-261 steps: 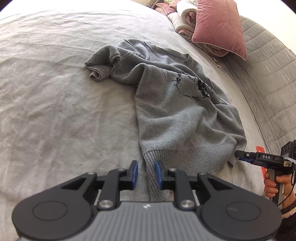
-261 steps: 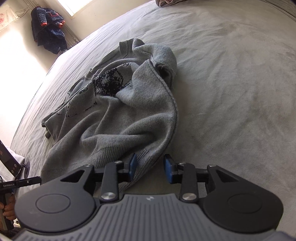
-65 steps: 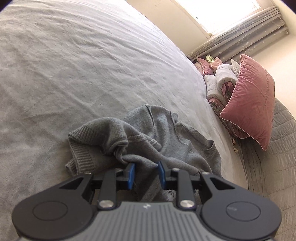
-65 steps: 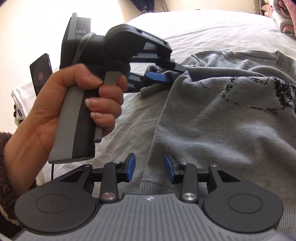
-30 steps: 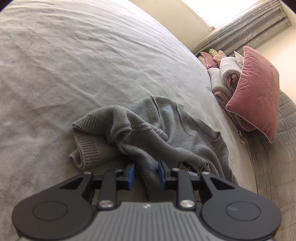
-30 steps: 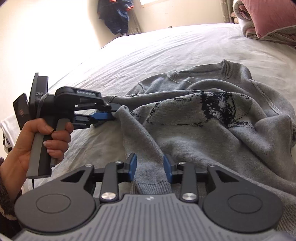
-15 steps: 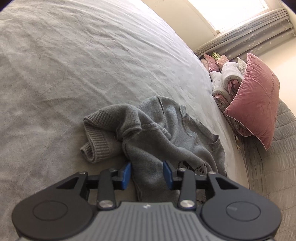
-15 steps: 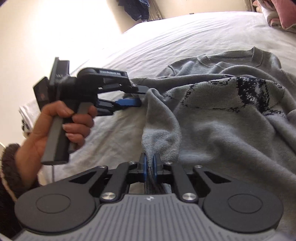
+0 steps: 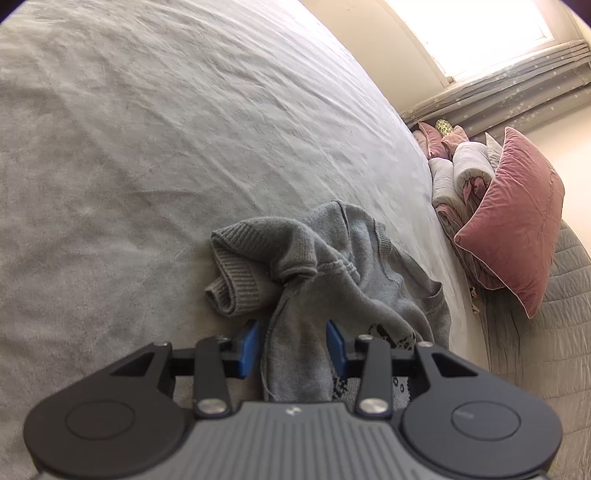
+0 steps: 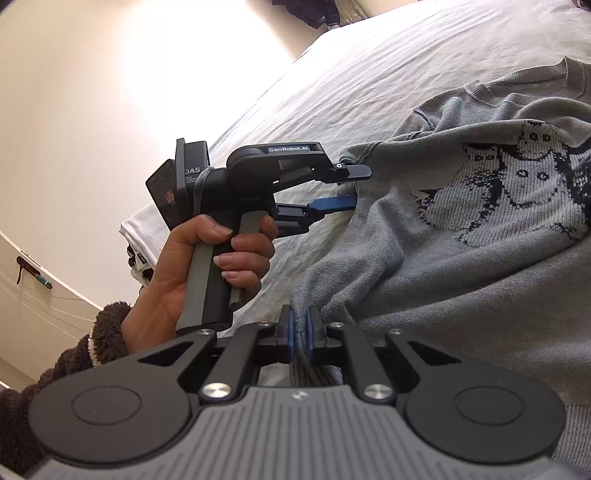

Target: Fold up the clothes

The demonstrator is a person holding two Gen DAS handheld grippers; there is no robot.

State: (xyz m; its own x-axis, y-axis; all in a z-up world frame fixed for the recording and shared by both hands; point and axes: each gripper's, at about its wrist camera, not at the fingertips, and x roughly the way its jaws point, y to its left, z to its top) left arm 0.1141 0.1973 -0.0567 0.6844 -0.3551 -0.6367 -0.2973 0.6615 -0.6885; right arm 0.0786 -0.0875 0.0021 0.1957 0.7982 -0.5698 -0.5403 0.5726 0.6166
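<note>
Sweater [image 9: 332, 280] is grey & lies crumpled on the bed [image 9: 147, 147], near the side w/ the pillows. We see a dark knitted picture [image 10: 517, 184] on its front. One sleeve w/ a ribbed cuff [image 9: 236, 284] is bunched up on the left side of the pile.

Our left gripper [image 9: 291, 347] has its blue fingers [image 9: 248, 349] spread apart. A fold of the sweater runs between them, but they are not squeezing it. From the right wrist view, the left gripper [image 10: 351, 186] sits at the sweater's edge, held by our left hand [image 10: 207, 266] in a brown fuzzy sleeve [image 10: 74, 354].

Our right gripper [image 10: 300, 332] has its fingers [image 10: 291, 334] pressed tight together on a bit of the sweater's edge. The cloth is pinched between them and pulls up into a little ridge.

Pink pillow [image 9: 513, 225] leans at the far side of the bed, next to some rolled blankets [image 9: 458, 177]. A window [image 9: 476, 33] w/ a curtain [image 9: 517, 92] is behind them.
</note>
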